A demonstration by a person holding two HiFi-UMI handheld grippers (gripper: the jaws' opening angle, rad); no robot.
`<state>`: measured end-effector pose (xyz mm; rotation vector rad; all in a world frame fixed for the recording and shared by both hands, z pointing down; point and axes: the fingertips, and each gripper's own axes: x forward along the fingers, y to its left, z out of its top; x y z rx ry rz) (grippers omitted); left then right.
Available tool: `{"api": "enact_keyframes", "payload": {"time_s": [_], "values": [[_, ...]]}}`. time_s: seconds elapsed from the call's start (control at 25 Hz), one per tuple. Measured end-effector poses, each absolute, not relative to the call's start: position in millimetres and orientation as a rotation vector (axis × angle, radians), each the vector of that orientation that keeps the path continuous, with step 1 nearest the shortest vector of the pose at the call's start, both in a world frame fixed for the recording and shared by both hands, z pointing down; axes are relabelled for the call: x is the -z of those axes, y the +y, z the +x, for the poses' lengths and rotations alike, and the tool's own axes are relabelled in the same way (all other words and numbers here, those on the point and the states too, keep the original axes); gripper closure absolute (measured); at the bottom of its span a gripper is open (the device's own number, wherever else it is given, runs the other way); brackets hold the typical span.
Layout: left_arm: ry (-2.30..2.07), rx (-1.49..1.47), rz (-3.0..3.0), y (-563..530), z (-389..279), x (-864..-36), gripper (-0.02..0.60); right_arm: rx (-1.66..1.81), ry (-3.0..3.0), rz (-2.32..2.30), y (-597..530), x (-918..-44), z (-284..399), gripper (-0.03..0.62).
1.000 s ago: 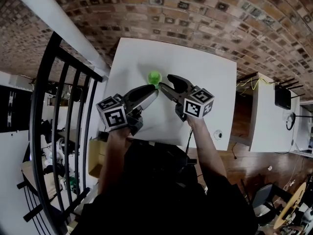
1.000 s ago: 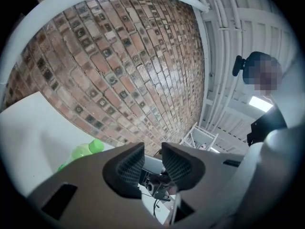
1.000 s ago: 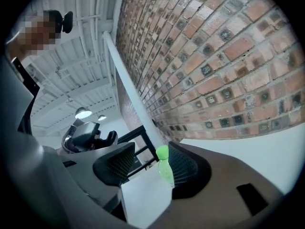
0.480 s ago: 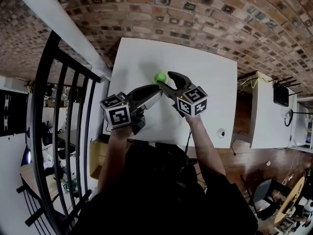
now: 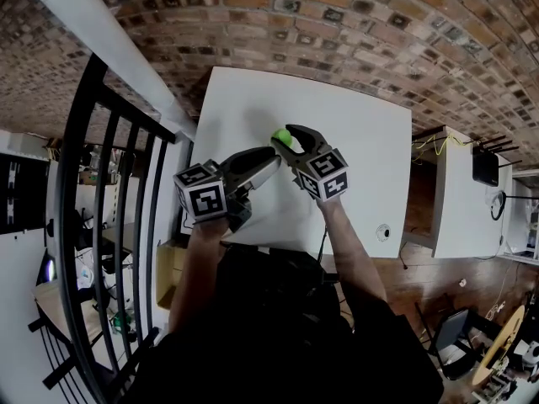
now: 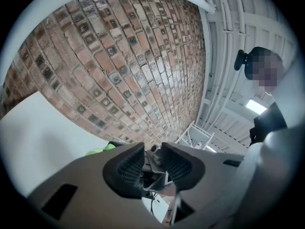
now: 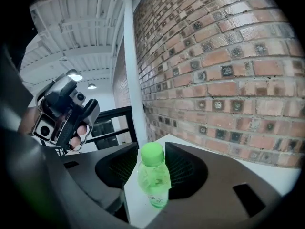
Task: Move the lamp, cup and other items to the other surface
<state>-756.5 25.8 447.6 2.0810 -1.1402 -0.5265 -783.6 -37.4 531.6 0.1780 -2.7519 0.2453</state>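
Green bottle (image 7: 153,175) now stands between right tool's (image 7: 152,148) jaws; they've been closing.

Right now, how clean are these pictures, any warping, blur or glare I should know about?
Head view: strong fisheye bows the brick wall and white table edges, otherwise sharp. Left gripper view: dark round vignette, a ceiling light glares at right. Right gripper view: green bottle crisp, black corners, no motion blur.
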Motion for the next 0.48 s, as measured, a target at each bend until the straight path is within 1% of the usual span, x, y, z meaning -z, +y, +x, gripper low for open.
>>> {"api": "enact_keyframes", "payload": {"time_s": [0.12,0.48], "values": [[-1.135,0.527,2.082,26.1,-756.4,-446.0,0.431,-0.225,-2.747,0.184,-38.5,-533.6,-783.8,0.407],[-1.123,0.526,2.085,24.9,-759.8,-443.8,0.431,-0.148,-2.752,0.209,-39.9,-531.5,-784.1,0.413]]}}
